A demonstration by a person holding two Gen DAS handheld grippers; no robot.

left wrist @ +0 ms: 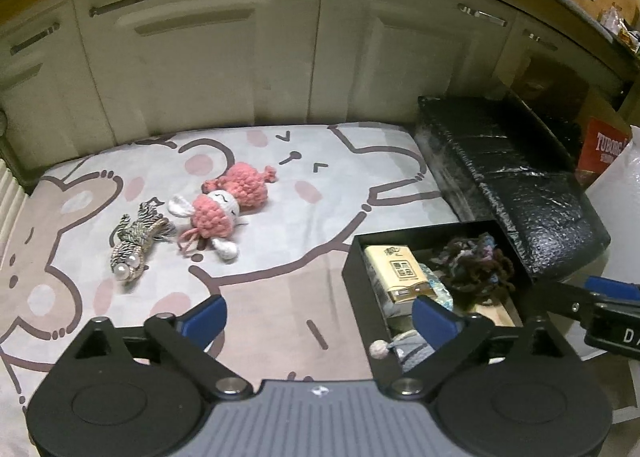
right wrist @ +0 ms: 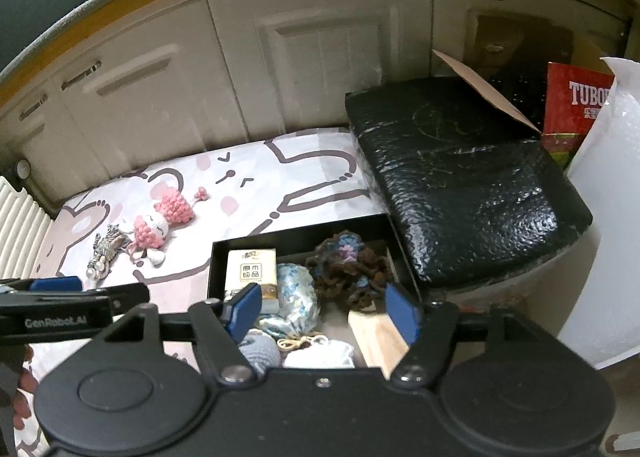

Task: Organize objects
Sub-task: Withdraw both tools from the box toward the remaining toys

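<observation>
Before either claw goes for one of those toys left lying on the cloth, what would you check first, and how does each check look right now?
1. Left claw open and empty: ok.
2. Right claw open, nothing pinched: ok.
3. Pink crochet doll lies free on the cloth, nothing on top of it: ok.
4. Braided tassel charm clear of the doll: cannot tell; they lie very close.
5. Room left in the black box: not ok; its visible floor looks nearly filled.
6. Path from the toys to the box unobstructed: ok.
</observation>
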